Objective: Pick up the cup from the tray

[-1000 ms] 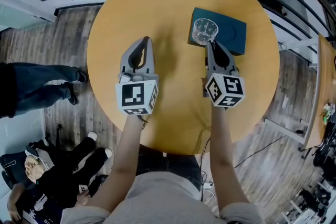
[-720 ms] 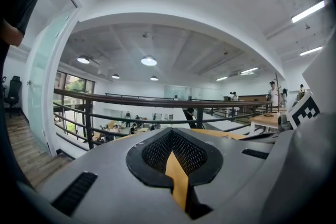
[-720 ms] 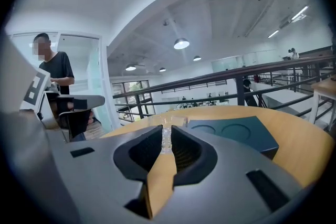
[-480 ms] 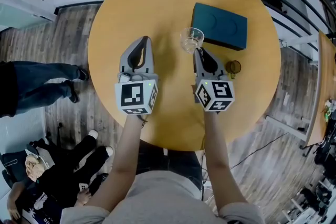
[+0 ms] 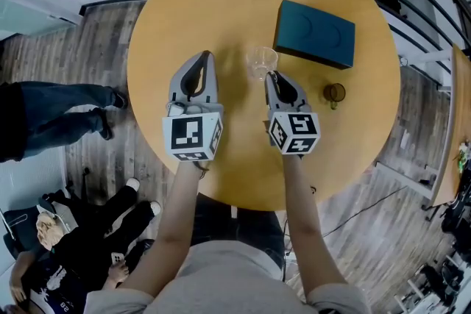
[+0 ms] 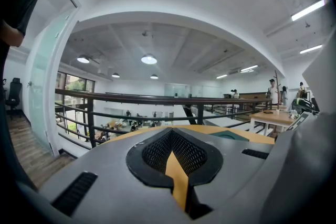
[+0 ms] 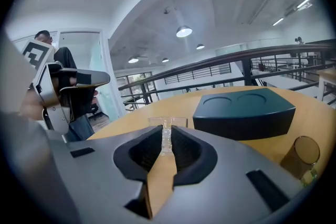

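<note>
From the head view you have two claws over one round wooden surface [image 5: 184, 11]. On it there is one dark teal tray [image 5: 315, 34], one small amber glass [image 5: 333, 93] and one clear cup [image 5: 260, 62]. The tray sits toward the far right, and the amber glass stands on the surface just beside its near right corner. The cup is off the tray, over bare wood near the tray's left end, at the tip of your right claw [image 5: 271, 75]. Your left claw [image 5: 204, 56] hovers well to the left of the cup and touches nothing. Down on the floor at the left there are one person's legs in jeans [image 5: 59, 114] and one seated person [image 5: 66, 246].

In the left gripper view, your left claw [image 6: 172, 134] has its jaws pressed together with nothing between them. Beyond it lie the far edge of the surface, a corner of the tray and a dark railing [image 6: 157, 99].

In the right gripper view, your right claw [image 7: 167, 131] is only slightly parted, its jaws pinching the near wall of the cup [image 7: 176, 121] just under the rim. You cannot tell here whether the cup's base rests on the surface. The tray [image 7: 244, 110] shows two round recesses, both vacant.
</note>
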